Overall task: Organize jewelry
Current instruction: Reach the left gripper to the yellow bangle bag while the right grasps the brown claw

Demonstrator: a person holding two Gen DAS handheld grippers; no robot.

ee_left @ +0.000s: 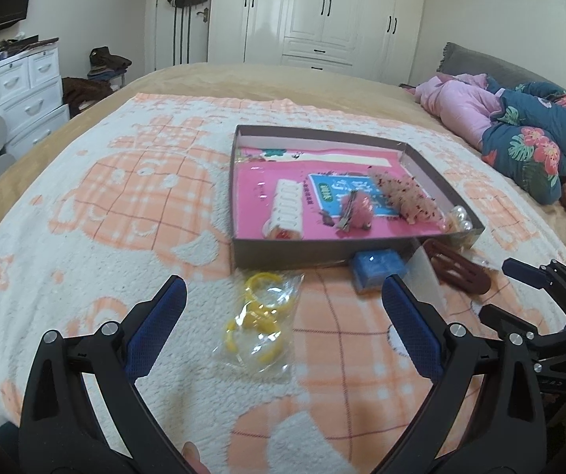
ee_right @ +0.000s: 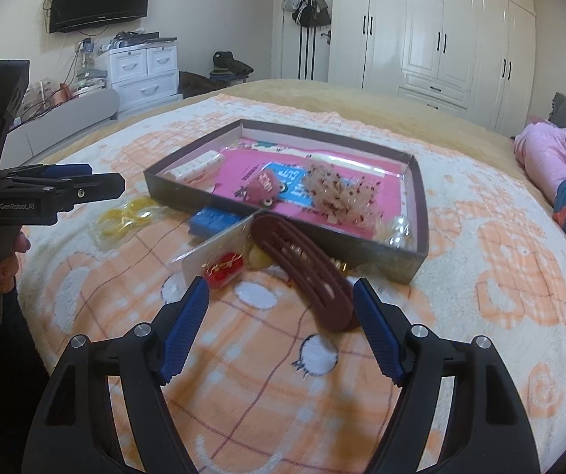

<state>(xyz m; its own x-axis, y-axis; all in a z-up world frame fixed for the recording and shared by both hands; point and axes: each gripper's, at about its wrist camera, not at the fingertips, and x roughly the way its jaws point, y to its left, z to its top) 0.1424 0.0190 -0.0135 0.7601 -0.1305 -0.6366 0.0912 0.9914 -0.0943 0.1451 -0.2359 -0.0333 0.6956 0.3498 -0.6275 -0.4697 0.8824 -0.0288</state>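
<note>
Claws both stood apart, empty: left claw (ee_left: 283, 300) over the rings (ee_left: 261, 308), right claw (ee_right: 281, 308) before the clip (ee_right: 302, 272).

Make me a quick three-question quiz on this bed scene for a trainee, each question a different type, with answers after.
1. True or false: the bag of yellow rings lies inside the box.
2. Which thing lies nearest the right gripper? A) white hair claw B) brown hair clip C) blue block
3. Fill in: the jaws of the left gripper stand ____.

Key: 1 false, it lies on the blanket in front of the box. 2 B. 3 open, holding nothing.
</note>
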